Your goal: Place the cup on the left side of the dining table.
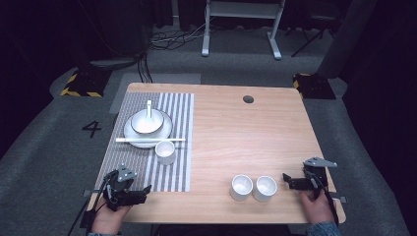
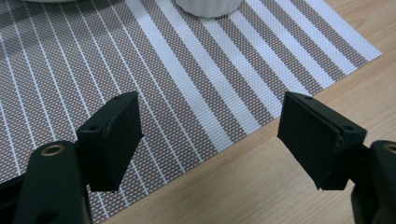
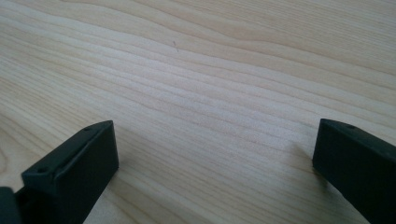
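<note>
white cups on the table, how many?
3. One cup on the striped placemat just in front of the chopsticks; a left cup and a right cup side by side on bare wood near the right gripper.

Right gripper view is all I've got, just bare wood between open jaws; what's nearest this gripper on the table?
Observer: Two white cups stand side by side just to the left of the right gripper.
Operator: Is anything in the left gripper?
Observer: No, the left gripper is open, over the near corner of the striped placemat.
Operator: What else is on that mat?
Observer: A plate carrying a bowl, with another cup beside it.
</note>
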### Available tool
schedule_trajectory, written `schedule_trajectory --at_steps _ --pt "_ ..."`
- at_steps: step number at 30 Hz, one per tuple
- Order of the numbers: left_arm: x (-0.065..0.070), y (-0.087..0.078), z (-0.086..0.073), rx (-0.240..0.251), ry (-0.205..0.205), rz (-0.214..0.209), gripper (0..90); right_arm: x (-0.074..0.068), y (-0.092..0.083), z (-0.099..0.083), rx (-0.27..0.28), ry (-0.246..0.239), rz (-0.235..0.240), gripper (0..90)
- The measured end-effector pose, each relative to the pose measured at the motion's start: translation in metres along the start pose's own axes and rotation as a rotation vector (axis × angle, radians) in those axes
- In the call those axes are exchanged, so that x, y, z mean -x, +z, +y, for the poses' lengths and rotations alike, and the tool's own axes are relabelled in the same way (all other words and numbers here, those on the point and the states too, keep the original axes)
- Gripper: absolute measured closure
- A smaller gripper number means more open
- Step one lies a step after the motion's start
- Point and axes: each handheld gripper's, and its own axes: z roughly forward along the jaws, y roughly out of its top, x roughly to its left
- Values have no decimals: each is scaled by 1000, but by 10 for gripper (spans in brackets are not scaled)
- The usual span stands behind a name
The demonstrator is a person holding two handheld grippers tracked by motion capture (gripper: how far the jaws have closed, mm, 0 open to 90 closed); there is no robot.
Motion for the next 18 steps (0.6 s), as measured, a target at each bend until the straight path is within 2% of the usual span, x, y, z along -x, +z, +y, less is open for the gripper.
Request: schedule_trajectory --at_steps 5,8,13,18 --pt "-5 8 -8 -28 -9 11 211 0 0 0 0 0 0 2" --pt "-8 11 -11 -28 -2 28 200 0 0 0 0 0 0 2" --pt "-12 18 -16 -39 -13 23 197 0 0 0 0 0 0 2" --pt "-15 20 -21 8 -17 21 185 0 0 0 0 0 0 1"
